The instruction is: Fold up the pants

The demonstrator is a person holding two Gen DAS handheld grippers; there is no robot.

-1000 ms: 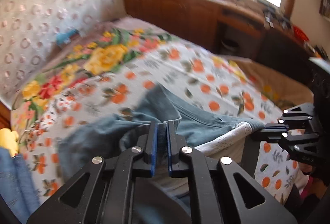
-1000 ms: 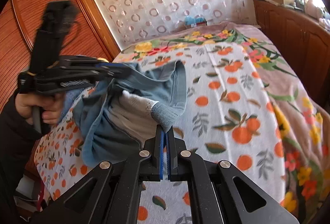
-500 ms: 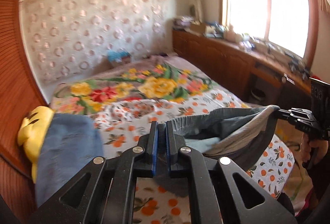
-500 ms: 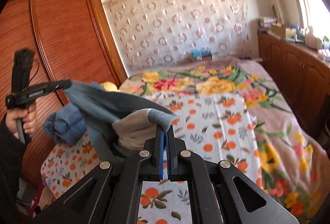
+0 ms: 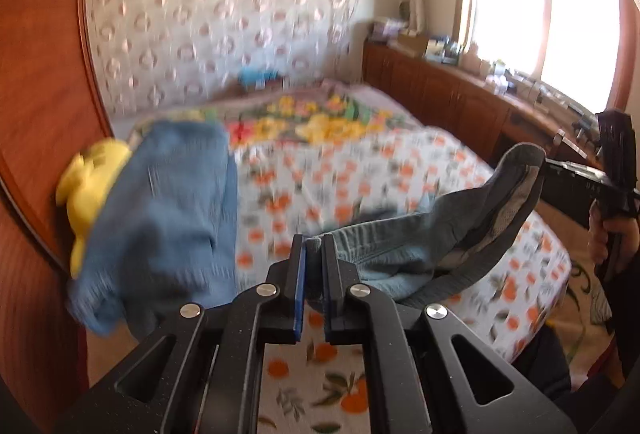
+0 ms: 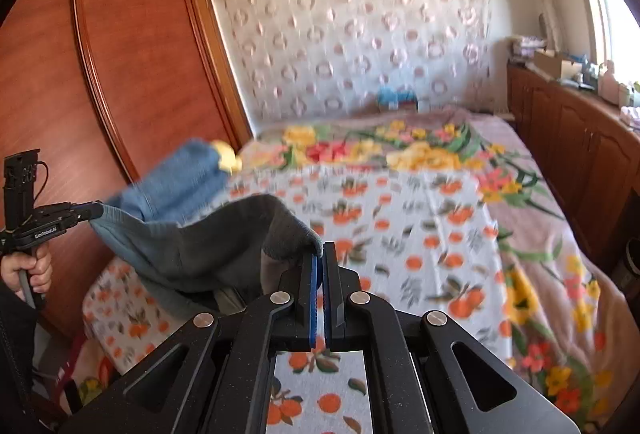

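both grippers, left gripper [image 5: 314, 254] and right gripper [image 6: 320, 260], pinch the pants [image 5: 432, 238] by the edge, stretched in the air above the bed [image 6: 420, 234]; such thin bites could slip, dropping them crumpled.

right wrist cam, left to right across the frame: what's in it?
left gripper → wooden wardrobe → blue folded garment → pants → right gripper → orange-print bedspread → wooden cabinets
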